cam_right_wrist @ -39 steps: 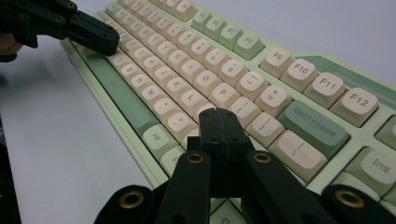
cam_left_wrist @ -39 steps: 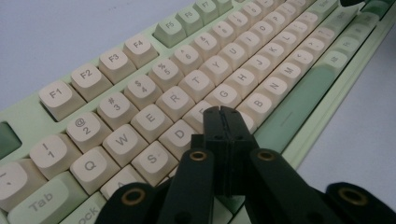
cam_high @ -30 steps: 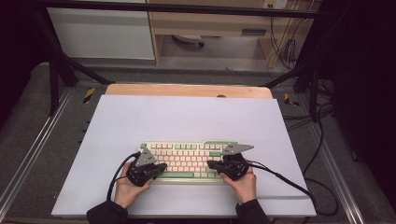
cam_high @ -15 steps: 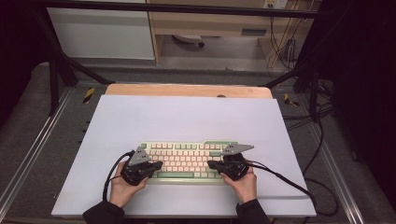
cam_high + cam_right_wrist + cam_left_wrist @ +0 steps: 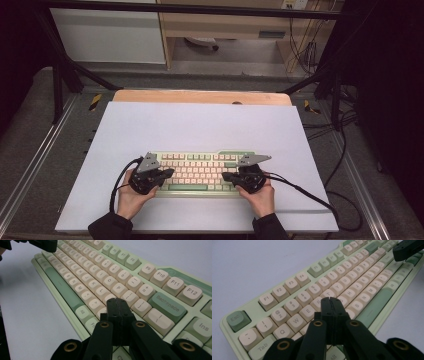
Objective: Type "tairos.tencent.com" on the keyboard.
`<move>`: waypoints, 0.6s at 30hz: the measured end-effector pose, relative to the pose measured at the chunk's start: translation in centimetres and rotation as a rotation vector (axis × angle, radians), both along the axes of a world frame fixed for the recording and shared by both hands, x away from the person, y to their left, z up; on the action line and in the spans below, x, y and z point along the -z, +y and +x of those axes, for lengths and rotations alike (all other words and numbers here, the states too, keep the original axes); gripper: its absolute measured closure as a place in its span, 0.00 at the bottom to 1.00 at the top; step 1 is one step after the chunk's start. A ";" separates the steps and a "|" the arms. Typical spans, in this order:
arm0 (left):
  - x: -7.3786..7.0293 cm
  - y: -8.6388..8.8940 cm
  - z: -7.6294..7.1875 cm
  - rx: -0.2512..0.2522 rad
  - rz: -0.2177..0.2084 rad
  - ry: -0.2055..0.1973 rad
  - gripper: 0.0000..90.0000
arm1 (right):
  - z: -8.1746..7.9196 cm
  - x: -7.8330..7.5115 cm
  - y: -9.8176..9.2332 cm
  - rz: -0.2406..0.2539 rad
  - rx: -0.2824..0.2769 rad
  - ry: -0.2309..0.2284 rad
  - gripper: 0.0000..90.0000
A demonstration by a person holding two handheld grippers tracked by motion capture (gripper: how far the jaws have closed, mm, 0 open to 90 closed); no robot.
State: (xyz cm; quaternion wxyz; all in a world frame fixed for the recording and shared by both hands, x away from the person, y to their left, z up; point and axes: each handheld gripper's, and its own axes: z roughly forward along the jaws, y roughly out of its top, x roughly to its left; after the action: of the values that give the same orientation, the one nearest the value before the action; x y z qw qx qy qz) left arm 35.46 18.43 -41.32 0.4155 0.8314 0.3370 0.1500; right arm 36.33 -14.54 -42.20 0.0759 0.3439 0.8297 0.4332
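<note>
A pale green keyboard with cream and green keys lies near the front of the white table sheet. My left gripper hovers over the keyboard's left end, jaws pressed together with nothing between them. In the left gripper view its tip sits above the keys near R and T of the keyboard. My right gripper is over the right end, also shut and empty. In the right gripper view its tip hangs just above the keys below P on the keyboard. Whether either tip touches a key I cannot tell.
A white sheet covers the table, with a wooden edge at the back. Black cables trail off to the right of the table. Metal rails run along both sides. The other gripper's tip shows far off in the left gripper view.
My left gripper has shifted slightly over the keyboard's left end. The right gripper has stayed where it was.
</note>
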 end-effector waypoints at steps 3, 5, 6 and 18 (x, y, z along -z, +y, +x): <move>-0.2 -0.1 0.2 -0.005 0.000 -0.003 1.00 | 0.0 -0.1 0.0 0.003 0.003 0.000 1.00; -0.4 -0.2 0.4 -0.007 0.000 -0.005 1.00 | 0.0 -0.1 -0.1 0.001 0.001 -0.003 1.00; -0.5 -0.2 0.6 -0.011 -0.002 -0.006 1.00 | 0.0 -0.1 -0.1 0.002 0.001 -0.003 1.00; -0.3 -0.5 2.0 -0.049 0.004 0.008 1.00 | 0.0 -0.1 0.0 0.000 0.001 0.001 1.00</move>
State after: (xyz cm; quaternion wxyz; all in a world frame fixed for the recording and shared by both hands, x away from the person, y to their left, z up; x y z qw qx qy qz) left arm 37.49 17.88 -41.04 0.4086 0.8243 0.3588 0.1577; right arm 36.32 -14.56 -42.15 0.0755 0.3447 0.8295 0.4329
